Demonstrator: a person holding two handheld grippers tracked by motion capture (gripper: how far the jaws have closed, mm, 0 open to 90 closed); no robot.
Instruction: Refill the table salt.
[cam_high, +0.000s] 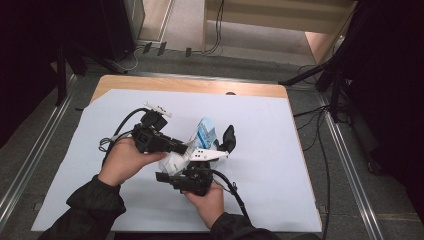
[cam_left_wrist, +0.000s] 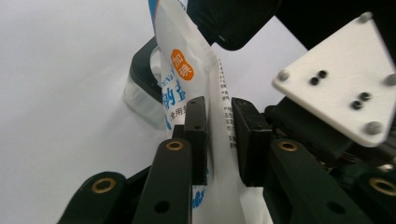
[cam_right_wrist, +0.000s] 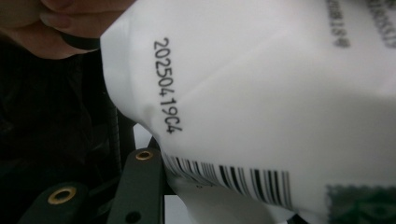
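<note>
White pouch (cam_left_wrist: 205, 93) between left gripper (cam_left_wrist: 219, 140) jaws.

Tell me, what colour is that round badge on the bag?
Orange badge, clearest in the left gripper view.

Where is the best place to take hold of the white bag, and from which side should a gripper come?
Probably the thin flat edge of the white bag, not its bulging middle. In the left gripper view the bag stands on edge between the pads of the left gripper, so closing across the two flat faces suits it. The right gripper is already at its lower part.
</note>
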